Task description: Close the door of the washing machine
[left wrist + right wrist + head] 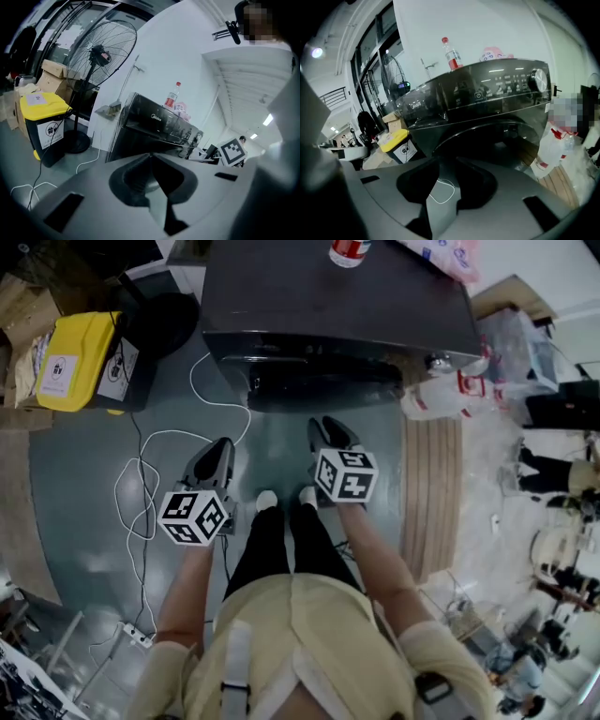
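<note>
i stand facing the washer (337,296), its door (497,136) seemingly flush with the front, so neither tool touches it; my left gripper (222,450) has jaws together; my right gripper (328,429) shows a narrow gap, holding nothing.

A yellow-lidded bin (73,360) stands on the grey-green floor (84,512), just beside the round black base of a pedestal fan (101,54). Cardboard boxes (52,75) sit behind the bin. A white cable (141,479) loops over the floor, with a power strip (139,637) near one end. A red-labelled plastic bottle (349,251) stands upright near a pink-patterned pack (448,257). A white jug (441,397) with a red cap sits at the end of a wooden slatted board (433,493).
</note>
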A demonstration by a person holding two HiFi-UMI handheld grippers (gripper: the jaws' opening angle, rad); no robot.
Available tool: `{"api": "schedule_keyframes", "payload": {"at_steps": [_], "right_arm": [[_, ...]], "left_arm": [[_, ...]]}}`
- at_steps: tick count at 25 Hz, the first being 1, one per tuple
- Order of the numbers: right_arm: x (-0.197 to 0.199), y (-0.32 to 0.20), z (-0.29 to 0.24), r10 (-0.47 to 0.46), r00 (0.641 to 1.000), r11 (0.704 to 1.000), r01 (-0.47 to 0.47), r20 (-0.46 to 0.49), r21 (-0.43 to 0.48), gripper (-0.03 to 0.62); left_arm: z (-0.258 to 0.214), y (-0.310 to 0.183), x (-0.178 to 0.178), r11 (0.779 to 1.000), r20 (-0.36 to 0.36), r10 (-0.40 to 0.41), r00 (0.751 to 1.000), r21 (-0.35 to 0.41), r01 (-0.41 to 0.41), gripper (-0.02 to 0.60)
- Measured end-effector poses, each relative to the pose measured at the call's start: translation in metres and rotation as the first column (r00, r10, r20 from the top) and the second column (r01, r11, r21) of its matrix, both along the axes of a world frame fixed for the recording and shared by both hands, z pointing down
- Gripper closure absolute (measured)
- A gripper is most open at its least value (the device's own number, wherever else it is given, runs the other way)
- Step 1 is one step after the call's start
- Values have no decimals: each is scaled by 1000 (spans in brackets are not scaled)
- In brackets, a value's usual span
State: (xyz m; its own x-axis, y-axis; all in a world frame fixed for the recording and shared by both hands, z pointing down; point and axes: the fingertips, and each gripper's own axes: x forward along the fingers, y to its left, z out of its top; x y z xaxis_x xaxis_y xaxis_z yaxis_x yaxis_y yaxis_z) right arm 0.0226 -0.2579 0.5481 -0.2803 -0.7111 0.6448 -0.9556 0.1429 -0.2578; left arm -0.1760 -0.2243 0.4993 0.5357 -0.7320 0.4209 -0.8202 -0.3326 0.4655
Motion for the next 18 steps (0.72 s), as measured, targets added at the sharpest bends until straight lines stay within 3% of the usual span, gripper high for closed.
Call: {"api": "schedule_keyframes", "payload": {"at_steps": [4, 18], "right_arm": [[16, 11, -30, -17, 1000, 998, 16, 8, 60, 514], [52, 44, -90, -69, 998, 989, 69, -3, 128, 586]], "left_arm": [[-19, 2, 8, 999, -10, -30, 999, 12, 30, 568], [-60, 28, 52, 999, -15, 15, 1000, 44, -14, 568]]}}
